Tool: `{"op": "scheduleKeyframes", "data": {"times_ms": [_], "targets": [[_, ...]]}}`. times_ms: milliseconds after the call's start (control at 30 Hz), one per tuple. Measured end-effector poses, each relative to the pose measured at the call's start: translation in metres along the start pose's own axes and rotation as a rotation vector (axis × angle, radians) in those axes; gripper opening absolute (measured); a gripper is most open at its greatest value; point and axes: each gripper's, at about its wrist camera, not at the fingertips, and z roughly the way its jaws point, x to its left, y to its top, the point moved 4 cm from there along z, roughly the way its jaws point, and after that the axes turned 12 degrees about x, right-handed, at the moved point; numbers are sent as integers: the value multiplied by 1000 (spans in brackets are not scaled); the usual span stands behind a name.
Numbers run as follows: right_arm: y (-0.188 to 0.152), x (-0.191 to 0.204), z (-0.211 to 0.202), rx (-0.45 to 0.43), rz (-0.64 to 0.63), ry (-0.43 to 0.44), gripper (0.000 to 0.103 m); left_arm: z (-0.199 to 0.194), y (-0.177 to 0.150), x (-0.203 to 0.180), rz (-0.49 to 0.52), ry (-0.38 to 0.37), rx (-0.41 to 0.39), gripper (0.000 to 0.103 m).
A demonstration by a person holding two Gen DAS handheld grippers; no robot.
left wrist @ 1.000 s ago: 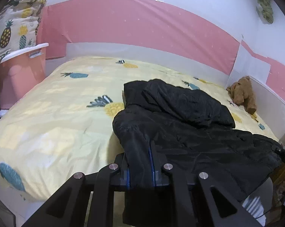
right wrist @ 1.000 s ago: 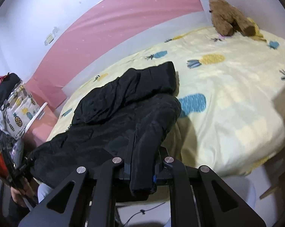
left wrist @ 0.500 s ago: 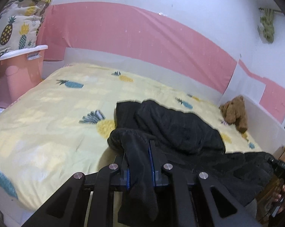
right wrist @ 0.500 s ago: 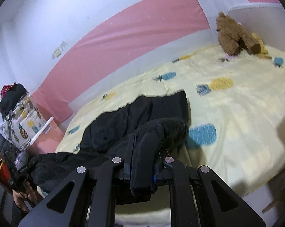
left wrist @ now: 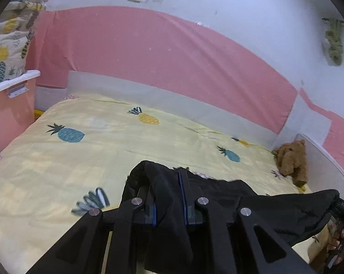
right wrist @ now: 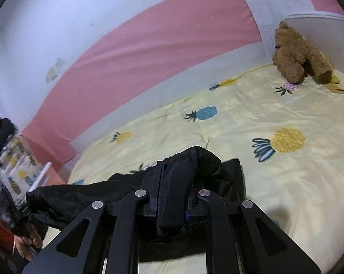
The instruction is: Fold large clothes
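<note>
Across the left wrist view: left gripper pinched on a thick fold of the black jacket, blue pads pressed into cloth on both sides, loose fabric hanging down below the jaws. Rest of the garment stretched rightward toward the other hand's tool at the frame edge, lifted off the yellow pineapple sheet along its near side; whether the far hem touches the bed, cannot tell. Brown teddy bear well apart in the far corner, against the bed rail.

Over in the right wrist view: right gripper clamped on another bunched edge of the same jacket, a padded roll bulging above the jaws and a tail drooping beneath. Garment spanning leftward to the opposite tool, sagging between the two grips. Sheet open ahead, teddy bear far off near the headboard corner.

Judged step: carrying the held edge forward to lay it flat for a fold. To do it well: keep both grips firm, since the padded, slippery-looking shell may creep out of the pads; hold the two ends level and taut enough to take out the sag; travel together at one pace; lower onto the middle of the sheet, clear of the bear, before letting go.
</note>
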Motion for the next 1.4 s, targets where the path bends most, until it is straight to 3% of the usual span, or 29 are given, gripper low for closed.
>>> {"op": "scheduleKeyframes", "data": {"times_ms": [200,400,500,600,700,800,833,900,967,1033,1100,1300,1400], "targets": [[23,-23,93,139,18,-86,14,100,21,13,-34,68,118,16],[10,-52,176,253,57,-133,16,191,0,31,-60,119,235,18],[2,-58,191,263,67,-128,17,209,-10,36,-55,127,227,19],[2,-60,185,260,71,-104,20,208,-12,35,-47,109,215,20],[10,-54,163,233,56,-54,30,197,-5,33,-37,81,222,24],[21,-45,139,193,41,40,57,173,7,33,-47,7,197,39],[24,-44,131,176,33,62,68,162,13,34,-55,-40,178,49],[31,-41,115,116,9,65,71,145,22,33,-68,-92,141,63],[36,-41,104,73,-6,78,72,126,33,34,-63,-75,55,86],[37,-43,105,82,-9,72,72,112,40,38,-58,-58,-9,90],[35,-50,116,109,-17,34,73,117,42,41,-63,-53,26,90],[33,-76,167,265,-26,-5,73,185,24,50,-12,-24,281,90],[37,-86,190,351,-26,35,73,211,20,51,-11,-51,355,90]]}}
